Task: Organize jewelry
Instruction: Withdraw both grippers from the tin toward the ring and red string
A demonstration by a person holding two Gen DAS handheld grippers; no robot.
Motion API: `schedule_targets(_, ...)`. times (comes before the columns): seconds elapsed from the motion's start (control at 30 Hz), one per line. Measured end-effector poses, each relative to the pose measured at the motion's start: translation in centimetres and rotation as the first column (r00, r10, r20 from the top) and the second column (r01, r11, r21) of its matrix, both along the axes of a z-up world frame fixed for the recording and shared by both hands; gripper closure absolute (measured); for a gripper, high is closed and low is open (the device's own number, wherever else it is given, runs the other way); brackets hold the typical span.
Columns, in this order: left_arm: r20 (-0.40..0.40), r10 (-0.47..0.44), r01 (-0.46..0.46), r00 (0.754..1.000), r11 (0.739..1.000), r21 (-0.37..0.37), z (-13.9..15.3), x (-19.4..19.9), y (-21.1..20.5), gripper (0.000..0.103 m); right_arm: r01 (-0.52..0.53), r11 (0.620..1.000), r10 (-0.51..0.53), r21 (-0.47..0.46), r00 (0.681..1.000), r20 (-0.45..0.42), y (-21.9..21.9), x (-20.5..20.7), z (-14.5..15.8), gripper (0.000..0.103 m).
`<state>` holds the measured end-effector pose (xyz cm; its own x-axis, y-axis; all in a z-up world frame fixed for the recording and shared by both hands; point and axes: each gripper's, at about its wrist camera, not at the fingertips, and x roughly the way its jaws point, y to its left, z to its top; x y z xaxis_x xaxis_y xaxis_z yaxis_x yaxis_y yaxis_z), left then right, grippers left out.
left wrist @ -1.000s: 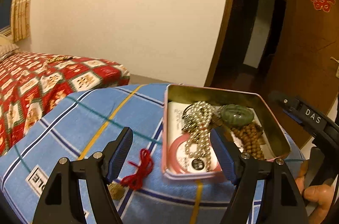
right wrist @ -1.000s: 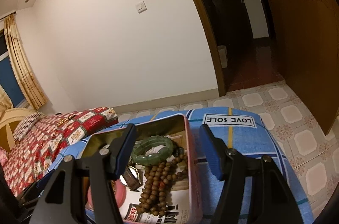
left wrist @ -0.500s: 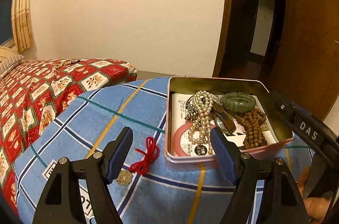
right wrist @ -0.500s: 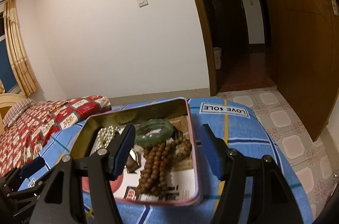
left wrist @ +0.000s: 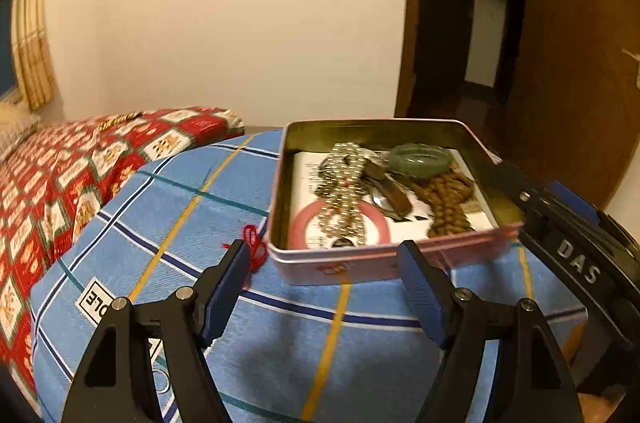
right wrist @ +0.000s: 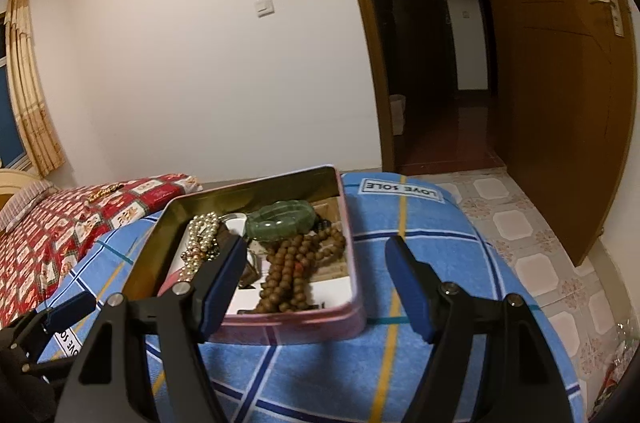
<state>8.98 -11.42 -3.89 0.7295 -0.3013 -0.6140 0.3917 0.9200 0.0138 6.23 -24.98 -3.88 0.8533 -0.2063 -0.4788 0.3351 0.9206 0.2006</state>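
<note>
Tin (left wrist: 384, 263) sits just ahead of both my grippers, open, holding pearls (left wrist: 344, 183), the green bangle (right wrist: 280, 219) and wooden beads (right wrist: 296, 263). My left gripper (left wrist: 324, 287) stands wide apart, empty; my right gripper (right wrist: 316, 287) is opening, nothing between its pads. Outside, the red knotted cord (left wrist: 254, 247) lies just beyond my left gripper's left finger, running fore-and-aft, I think, through the blur. Left is nearer.
</note>
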Motion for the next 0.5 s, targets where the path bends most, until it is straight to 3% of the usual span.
schedule_targets(0.2, -0.051, -0.038, 0.036, 0.998, 0.999, -0.039, -0.1, -1.1, 1.2, 0.028, -0.002, 1.000, 0.002, 0.029, 1.000, -0.004, -0.2, -0.9, 0.0, 0.028)
schedule_targets(0.5, -0.058, -0.058, 0.049, 0.997, 0.989, -0.137, -0.5, -3.7, 9.8, 0.028, -0.039, 0.999, 0.037, 0.024, 0.997, 0.067, 1.0, -3.7, 1.3, 0.028)
